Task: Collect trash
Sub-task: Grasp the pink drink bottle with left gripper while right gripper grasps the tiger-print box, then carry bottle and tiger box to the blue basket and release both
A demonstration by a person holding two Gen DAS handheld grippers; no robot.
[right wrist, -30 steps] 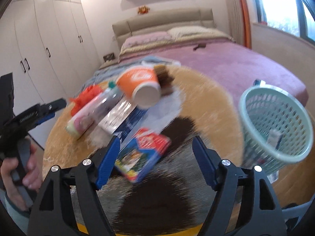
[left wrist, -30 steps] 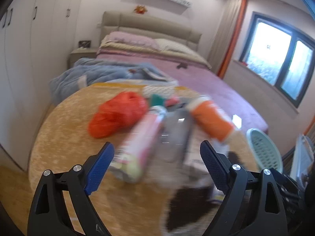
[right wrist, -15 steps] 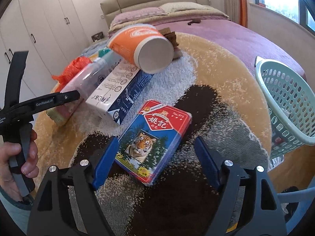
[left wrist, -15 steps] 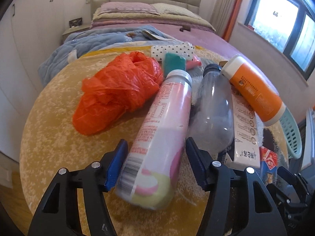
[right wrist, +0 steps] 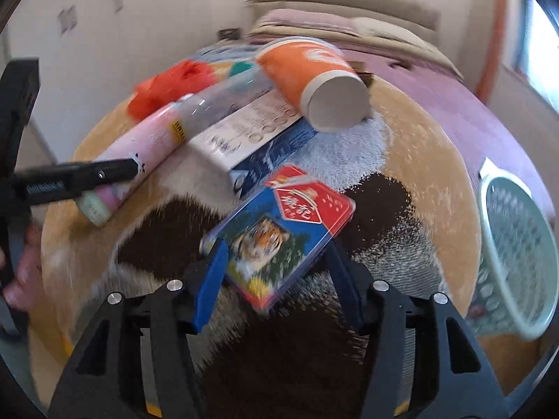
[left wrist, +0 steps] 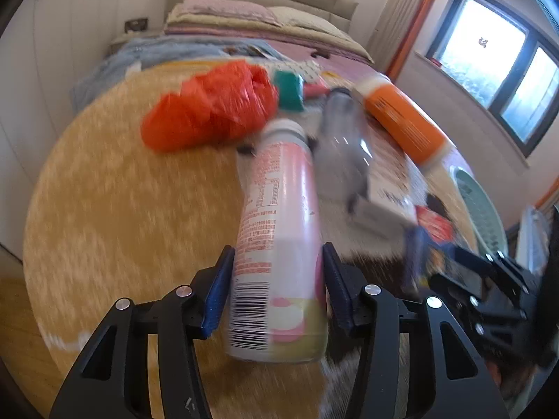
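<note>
A pink bottle [left wrist: 279,209] lies on the round rug among other trash. My left gripper [left wrist: 277,289] straddles its lower end; the jaws are closing and both blue pads touch its sides. From the right wrist, one of its fingers [right wrist: 87,176] crosses the bottle. A blue and red playing-card box [right wrist: 279,230] with a tiger on it sits skewed between the pads of my right gripper [right wrist: 276,262]. Those jaws are closing too, and the pads meet the box's edges. A pale green basket [right wrist: 517,244] stands at the rug's right edge.
An orange paper cup [right wrist: 307,66], a clear bottle [left wrist: 342,146], a white and blue carton [right wrist: 251,139], a red plastic bag [left wrist: 209,111] and a green item [left wrist: 288,90] lie further back. A bed [left wrist: 262,17] is behind the rug. A hand [right wrist: 21,265] is at the left.
My left gripper dropped over the pink bottle and its jaws narrowed onto it. My right gripper rolled and lowered, and its jaws narrowed from wide onto the card box.
</note>
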